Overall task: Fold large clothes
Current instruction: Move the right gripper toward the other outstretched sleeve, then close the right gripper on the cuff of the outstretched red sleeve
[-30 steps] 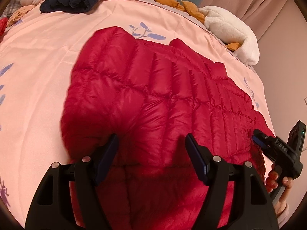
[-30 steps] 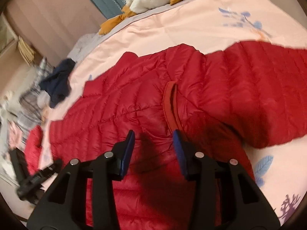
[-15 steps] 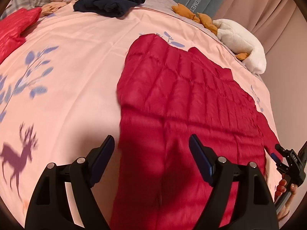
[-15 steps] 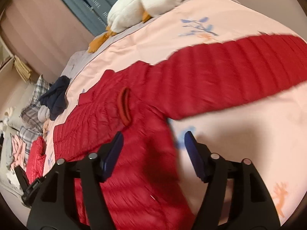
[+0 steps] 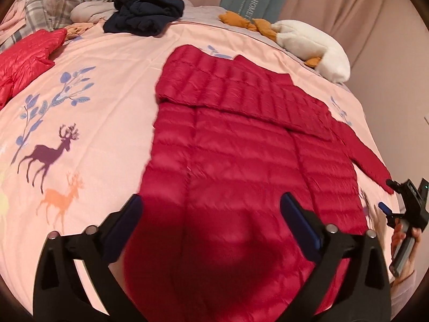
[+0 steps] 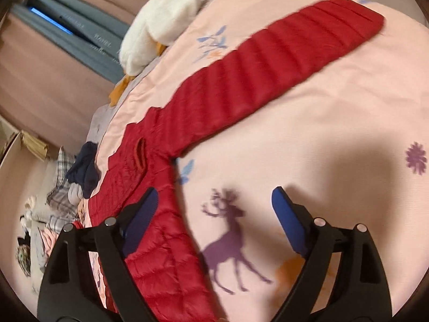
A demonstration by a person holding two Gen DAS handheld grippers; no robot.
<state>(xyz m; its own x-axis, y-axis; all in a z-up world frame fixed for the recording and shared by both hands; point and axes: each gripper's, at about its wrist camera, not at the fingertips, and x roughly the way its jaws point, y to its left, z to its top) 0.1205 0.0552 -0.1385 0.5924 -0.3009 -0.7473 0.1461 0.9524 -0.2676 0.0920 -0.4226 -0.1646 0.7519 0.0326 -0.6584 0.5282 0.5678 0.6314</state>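
Where the left wrist view looks down the bed [image 5: 112, 61], shows a red down jacket [image 5: 241, 161] spread flat on the pink printed cover, one sleeve folded across the far chest, the other reaching right. Left claw [image 5: 211, 212] spread wide, holding nothing, hovering over the near hem. Shows the right claw [image 5: 388, 201] at the far right edge by the outstretched cuff, too small to tell its state. Only here: a navy garment heap [image 5: 144, 13] and a second red jacket [image 5: 24, 56], far left.

From the right wrist view, right claw [image 6: 214, 212] spread wide, empty, above the deer print [image 6: 230, 238]. Jacket [image 6: 166, 214] at left, its sleeve [image 6: 268, 75] stretched far right. White plush toy [image 6: 158, 29] beyond, clearer here.
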